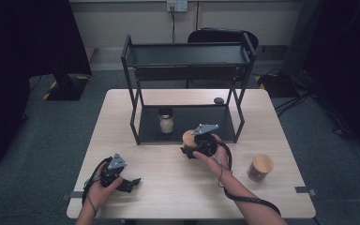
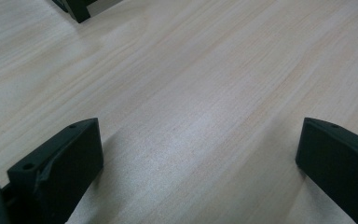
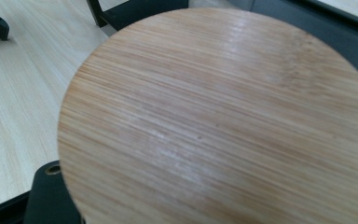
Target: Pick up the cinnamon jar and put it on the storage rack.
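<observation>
jars: right gripper (image 1: 191, 149) jaws clamp a bamboo-lidded jar (image 1: 189, 138), left gripper (image 1: 130, 183) jaws wide, empty.

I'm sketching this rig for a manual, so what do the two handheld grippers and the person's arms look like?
Both grippers are black. The left gripper and right gripper each carry a grey three-cornered plate on top and trail a black cable that loops along the forearm. In the left gripper view the jaws are blocky black pieces with small screw holes. The forearms are bare, with no sleeves in sight.
</observation>
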`<state>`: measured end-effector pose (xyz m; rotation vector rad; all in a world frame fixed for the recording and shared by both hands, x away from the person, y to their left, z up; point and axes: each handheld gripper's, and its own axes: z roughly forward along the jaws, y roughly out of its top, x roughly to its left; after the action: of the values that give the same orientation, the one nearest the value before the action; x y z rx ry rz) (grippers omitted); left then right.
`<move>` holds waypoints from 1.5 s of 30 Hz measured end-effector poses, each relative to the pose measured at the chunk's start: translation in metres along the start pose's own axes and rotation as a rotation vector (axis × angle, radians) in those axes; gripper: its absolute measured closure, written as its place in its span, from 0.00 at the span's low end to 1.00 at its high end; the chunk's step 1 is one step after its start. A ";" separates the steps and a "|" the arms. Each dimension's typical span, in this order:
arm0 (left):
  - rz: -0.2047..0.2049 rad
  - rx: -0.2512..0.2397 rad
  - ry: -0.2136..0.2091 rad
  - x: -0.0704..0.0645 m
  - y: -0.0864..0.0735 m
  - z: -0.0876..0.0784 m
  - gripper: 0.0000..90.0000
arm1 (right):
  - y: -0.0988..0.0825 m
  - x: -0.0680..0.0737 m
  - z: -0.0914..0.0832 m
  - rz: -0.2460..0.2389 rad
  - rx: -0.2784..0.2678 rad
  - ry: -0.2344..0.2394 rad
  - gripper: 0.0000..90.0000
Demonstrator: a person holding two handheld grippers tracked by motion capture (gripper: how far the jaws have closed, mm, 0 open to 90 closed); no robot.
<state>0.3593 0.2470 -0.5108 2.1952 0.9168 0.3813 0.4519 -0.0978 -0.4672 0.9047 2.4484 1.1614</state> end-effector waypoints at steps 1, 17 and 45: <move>0.000 0.000 0.000 0.000 0.000 0.000 0.00 | 0.001 -0.001 0.000 -0.002 -0.001 0.001 0.28; 0.000 0.000 0.000 0.000 0.000 0.000 0.00 | 0.013 -0.006 0.003 -0.002 0.001 -0.001 0.28; 0.001 0.000 -0.001 0.000 0.000 0.000 0.00 | 0.028 -0.018 0.015 0.026 -0.007 -0.031 0.28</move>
<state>0.3594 0.2472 -0.5108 2.1958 0.9149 0.3804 0.4851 -0.0872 -0.4555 0.9481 2.4131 1.1556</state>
